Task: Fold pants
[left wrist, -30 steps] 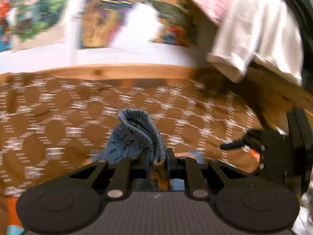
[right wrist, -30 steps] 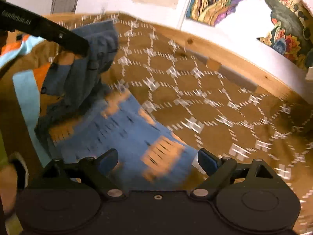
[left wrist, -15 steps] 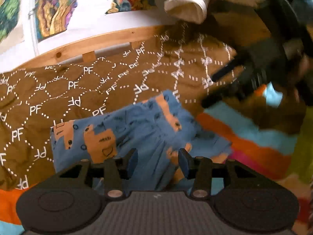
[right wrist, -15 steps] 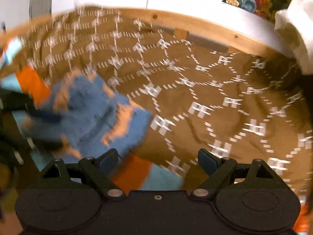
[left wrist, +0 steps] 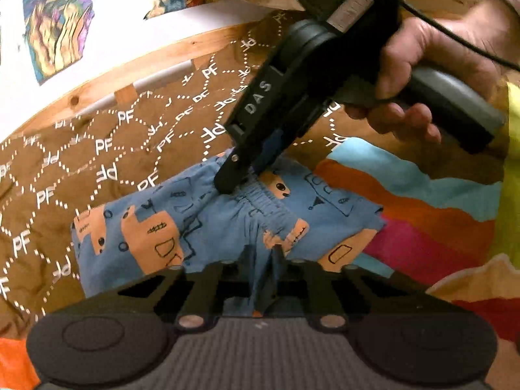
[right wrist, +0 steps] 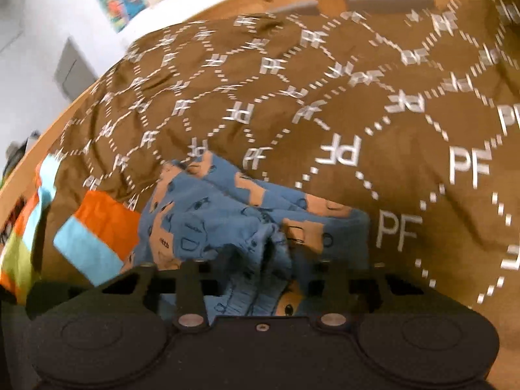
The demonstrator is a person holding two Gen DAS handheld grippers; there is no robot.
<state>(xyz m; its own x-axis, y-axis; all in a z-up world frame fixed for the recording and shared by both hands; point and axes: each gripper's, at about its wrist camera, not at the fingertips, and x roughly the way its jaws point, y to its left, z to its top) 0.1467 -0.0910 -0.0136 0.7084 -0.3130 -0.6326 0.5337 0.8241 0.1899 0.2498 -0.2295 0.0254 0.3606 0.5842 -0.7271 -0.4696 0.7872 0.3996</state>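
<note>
The bed (left wrist: 58,149) carries everything here: a brown bedspread printed with white "PF" letters, with a striped blanket (left wrist: 422,201) in orange, light blue and pink laid over its near side, and a wooden bed frame (left wrist: 97,91) along the far edge by the wall.

The blue children's pants (left wrist: 201,227), printed with orange vehicles, lie where bedspread and striped blanket meet, well in from the far edge. They look partly folded and bunched, with the gathered elastic waistband (left wrist: 269,201) puckered in the middle.

The right gripper (left wrist: 240,175), seen from the left wrist camera with the hand (left wrist: 432,65) around its grip, has its fingers pressed together on cloth at the waistband. The left gripper (left wrist: 261,256) is likewise pinching a ridge of the pants fabric, on the nearer side.

To do this step well, I would judge that both pinches should hold through every layer, then draw apart evenly so the puckered band goes taut before it is laid over. Keep the cloth low to the bedspread, and line edge on edge before letting go, or the creases will be folded in.
</note>
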